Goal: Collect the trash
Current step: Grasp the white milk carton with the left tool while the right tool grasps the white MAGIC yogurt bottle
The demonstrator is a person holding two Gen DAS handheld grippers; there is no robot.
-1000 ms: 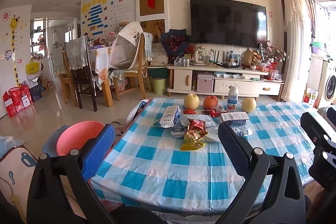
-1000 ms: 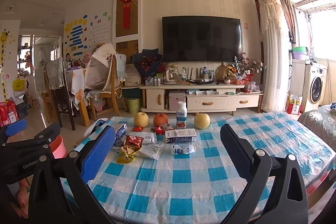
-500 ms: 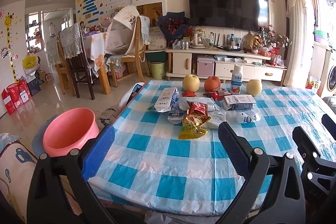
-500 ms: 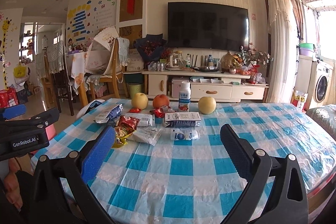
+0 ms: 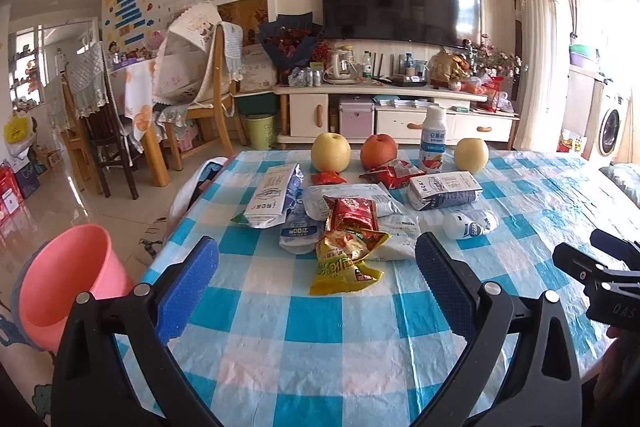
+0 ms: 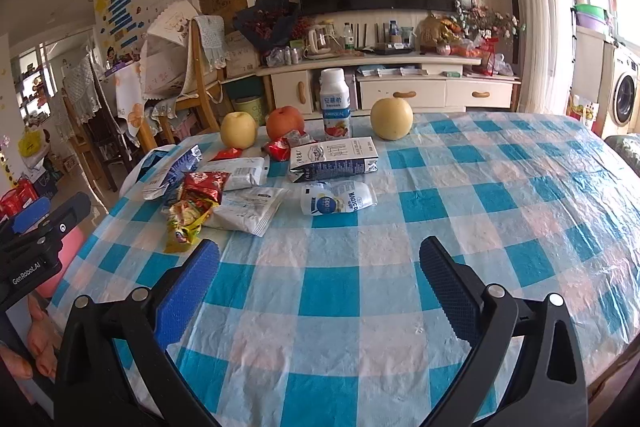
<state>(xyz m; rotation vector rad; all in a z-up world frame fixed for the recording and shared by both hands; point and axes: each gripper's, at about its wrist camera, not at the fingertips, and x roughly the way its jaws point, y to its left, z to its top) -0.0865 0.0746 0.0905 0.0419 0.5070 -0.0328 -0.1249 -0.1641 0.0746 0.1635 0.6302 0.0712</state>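
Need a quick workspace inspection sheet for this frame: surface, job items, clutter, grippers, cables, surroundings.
Surface: table under a blue-and-white checked cloth, wrinkled.
Job's things: yellow snack wrapper, red wrapper, flattened milk carton, toppled small bottle, all loose; pink bin beside the table's left edge.
Clutter: two yellow pears, a red apple, upright drink bottle.
Grippers: left gripper open, empty; right gripper open, empty; both short of the pile.
Cables: nothing seen.
Surroundings: TV, TV cabinet, chairs, washing machine.

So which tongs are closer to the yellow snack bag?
Left. The left tongs sit open just short of the yellow snack bag, straddling it. The right tongs are open over bare cloth, off to its right.
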